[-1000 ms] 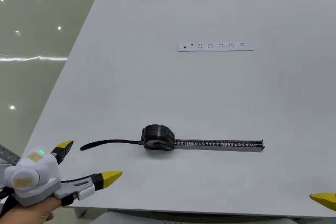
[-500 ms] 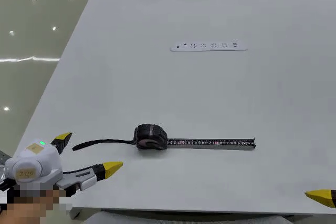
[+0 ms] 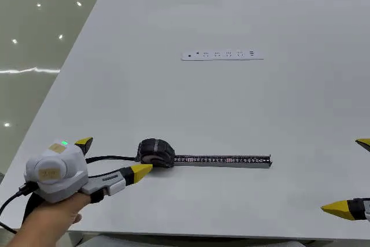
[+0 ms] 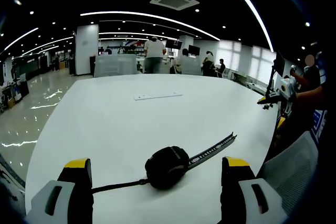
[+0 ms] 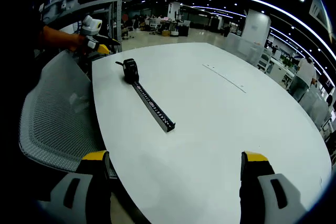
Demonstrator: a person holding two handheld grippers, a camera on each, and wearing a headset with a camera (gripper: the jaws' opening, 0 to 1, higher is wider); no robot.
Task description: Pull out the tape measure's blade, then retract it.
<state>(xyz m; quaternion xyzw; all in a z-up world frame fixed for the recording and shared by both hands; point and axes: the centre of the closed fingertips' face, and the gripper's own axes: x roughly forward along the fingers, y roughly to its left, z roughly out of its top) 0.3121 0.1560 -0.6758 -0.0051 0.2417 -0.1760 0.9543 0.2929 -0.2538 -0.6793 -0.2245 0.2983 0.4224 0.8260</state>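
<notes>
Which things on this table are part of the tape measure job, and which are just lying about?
In the job:
tape measure, with its blade out and its black strap
left gripper, open, close to the tape measure
right gripper, open

Just lying about:
white power strip, farther back on the table

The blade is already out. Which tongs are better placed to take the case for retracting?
Left, likely: the left tongs are open right beside the case, aimed at it; the right tongs sit far past the blade tip.
</notes>
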